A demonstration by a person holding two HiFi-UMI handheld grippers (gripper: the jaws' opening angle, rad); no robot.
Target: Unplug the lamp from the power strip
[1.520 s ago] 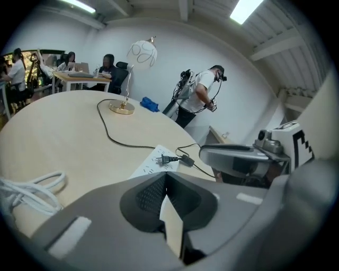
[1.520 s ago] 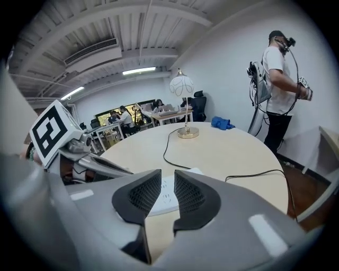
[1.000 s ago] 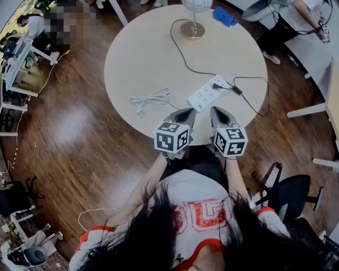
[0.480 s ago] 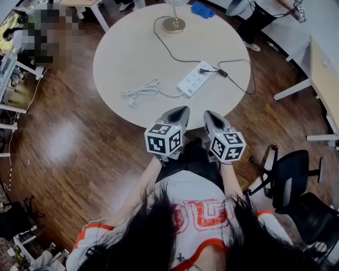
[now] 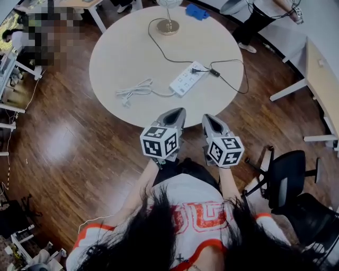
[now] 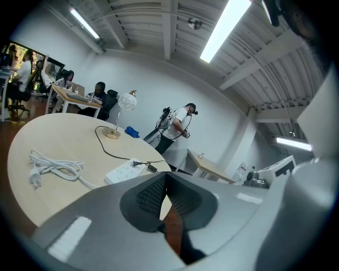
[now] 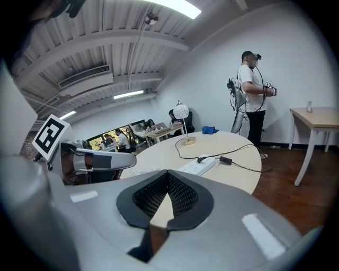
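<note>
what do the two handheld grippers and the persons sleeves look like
The left gripper and right gripper are matching grey tapered shells, each carrying a white cube printed with black square markers. Inside, the pads are black and textured. The person wears a white shirt with orange-edged short sleeves.

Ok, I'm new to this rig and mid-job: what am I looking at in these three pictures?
No robot here: a person holds a two-jaw gripper in each hand. The top-down picture comes from a camera on the person's head; the other two cameras ride on the grippers and look along their jaws. The left gripper and right gripper hover by the round table's near edge, both shut and empty. On the table: a white power strip, a black plug in it on the cord from the lamp, a bundled white cable and a blue object.
</note>
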